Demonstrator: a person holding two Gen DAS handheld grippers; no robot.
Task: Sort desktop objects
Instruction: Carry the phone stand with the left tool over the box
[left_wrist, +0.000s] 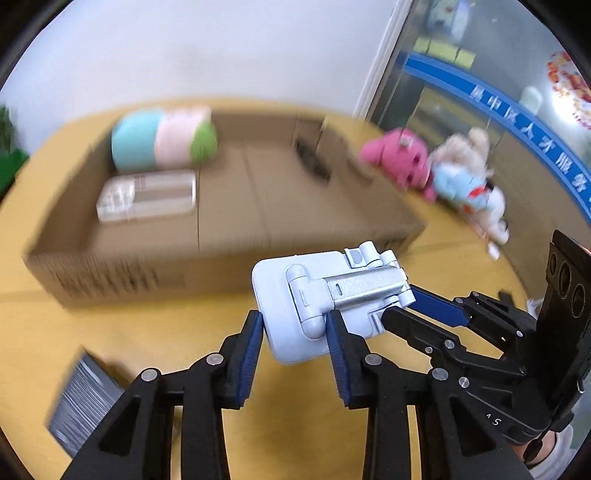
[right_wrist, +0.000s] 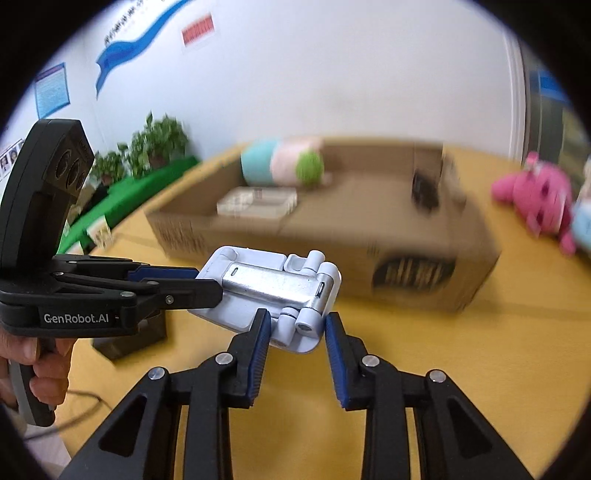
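A folded pale blue phone stand (left_wrist: 325, 299) with a silver hinge arm is held in the air above the yellow table, between both grippers. My left gripper (left_wrist: 293, 336) is shut on one end of it. My right gripper (right_wrist: 297, 334) is shut on the other end (right_wrist: 280, 291). In the left wrist view the right gripper's fingers (left_wrist: 436, 314) come in from the right. In the right wrist view the left gripper's fingers (right_wrist: 177, 286) come in from the left. An open cardboard box (left_wrist: 221, 221) stands behind, also shown in the right wrist view (right_wrist: 332, 229).
In the box lie a blue-pink-green plush roll (left_wrist: 162, 140), a clear plastic case (left_wrist: 147, 195) and a dark item (left_wrist: 310, 158). A pink plush (left_wrist: 399, 158) and a light blue plush (left_wrist: 465, 184) lie to the right. A grey block (left_wrist: 81, 398) sits near left. Plants (right_wrist: 147, 147) stand far left.
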